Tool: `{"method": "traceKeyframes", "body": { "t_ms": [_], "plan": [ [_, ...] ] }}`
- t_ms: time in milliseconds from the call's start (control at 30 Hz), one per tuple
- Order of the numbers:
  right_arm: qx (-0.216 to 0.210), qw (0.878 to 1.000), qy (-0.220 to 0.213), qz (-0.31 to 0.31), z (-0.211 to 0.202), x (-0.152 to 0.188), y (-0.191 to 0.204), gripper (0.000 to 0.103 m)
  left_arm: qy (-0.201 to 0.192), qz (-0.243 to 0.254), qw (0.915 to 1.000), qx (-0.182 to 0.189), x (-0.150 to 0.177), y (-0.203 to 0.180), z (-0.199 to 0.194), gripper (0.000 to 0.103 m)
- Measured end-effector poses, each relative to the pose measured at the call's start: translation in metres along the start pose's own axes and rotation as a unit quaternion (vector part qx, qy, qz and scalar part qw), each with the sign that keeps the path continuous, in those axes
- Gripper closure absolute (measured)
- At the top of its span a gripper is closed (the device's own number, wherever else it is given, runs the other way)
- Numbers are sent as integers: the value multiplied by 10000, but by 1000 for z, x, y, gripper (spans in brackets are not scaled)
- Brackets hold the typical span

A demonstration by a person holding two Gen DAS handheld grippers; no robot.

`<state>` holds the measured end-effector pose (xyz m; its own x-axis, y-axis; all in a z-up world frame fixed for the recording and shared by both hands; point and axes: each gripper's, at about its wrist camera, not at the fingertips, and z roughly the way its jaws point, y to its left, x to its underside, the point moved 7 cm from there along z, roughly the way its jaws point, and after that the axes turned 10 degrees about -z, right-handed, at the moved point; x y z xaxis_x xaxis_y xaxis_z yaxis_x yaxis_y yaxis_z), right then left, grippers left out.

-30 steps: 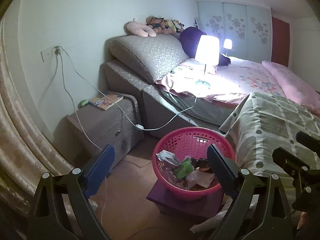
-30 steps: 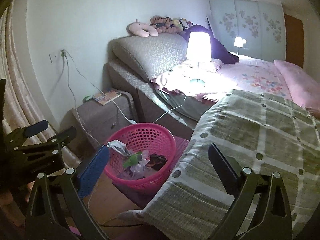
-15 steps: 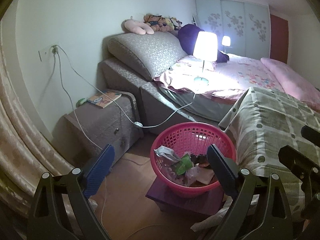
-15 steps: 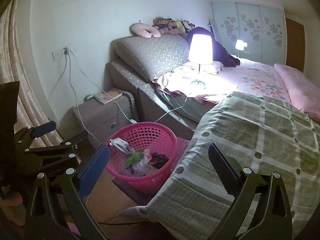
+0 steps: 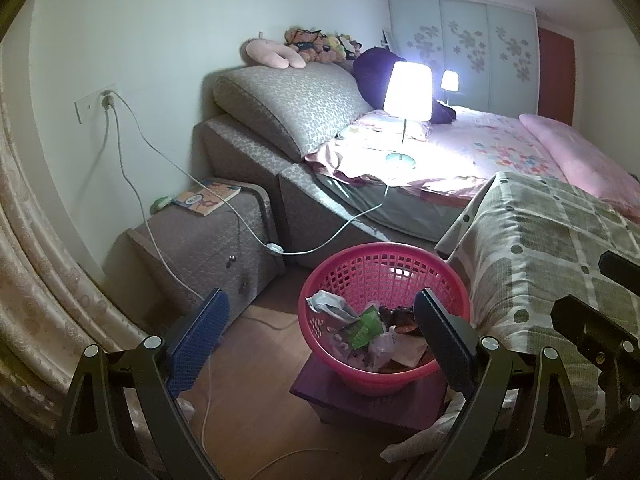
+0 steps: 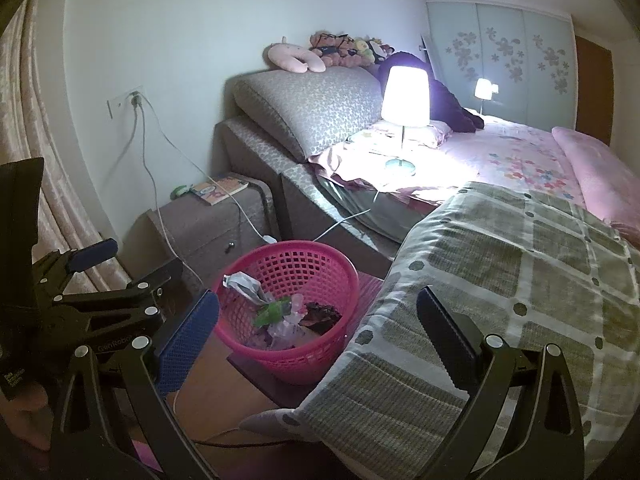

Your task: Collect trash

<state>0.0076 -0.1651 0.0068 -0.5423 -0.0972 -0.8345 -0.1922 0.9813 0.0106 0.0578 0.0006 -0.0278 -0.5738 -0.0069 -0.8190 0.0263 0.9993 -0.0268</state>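
The left gripper (image 5: 320, 334) is held level with its two fingers spread wide and nothing between them. One finger carries a blue textured pad (image 5: 197, 336); the other shows the dark edge of its pad (image 5: 444, 340). From the right wrist view, its black frame sits at the left side, angled upward.

The right gripper (image 6: 318, 332) also has its jaws wide apart and empty, with a blue pad (image 6: 188, 344) on the left finger and a dark serrated pad on the right. Part of a hand (image 6: 24, 412) shows at the lower left edge, beneath the left gripper's body.
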Motion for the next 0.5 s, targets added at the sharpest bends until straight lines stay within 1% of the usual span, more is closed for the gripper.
{"method": "traceKeyframes", "body": {
  "t_ms": [500],
  "plan": [
    [0,10000,6,9,0,-1,1,7,-1,3,10000,6,0,1,0,13]
  ]
}}
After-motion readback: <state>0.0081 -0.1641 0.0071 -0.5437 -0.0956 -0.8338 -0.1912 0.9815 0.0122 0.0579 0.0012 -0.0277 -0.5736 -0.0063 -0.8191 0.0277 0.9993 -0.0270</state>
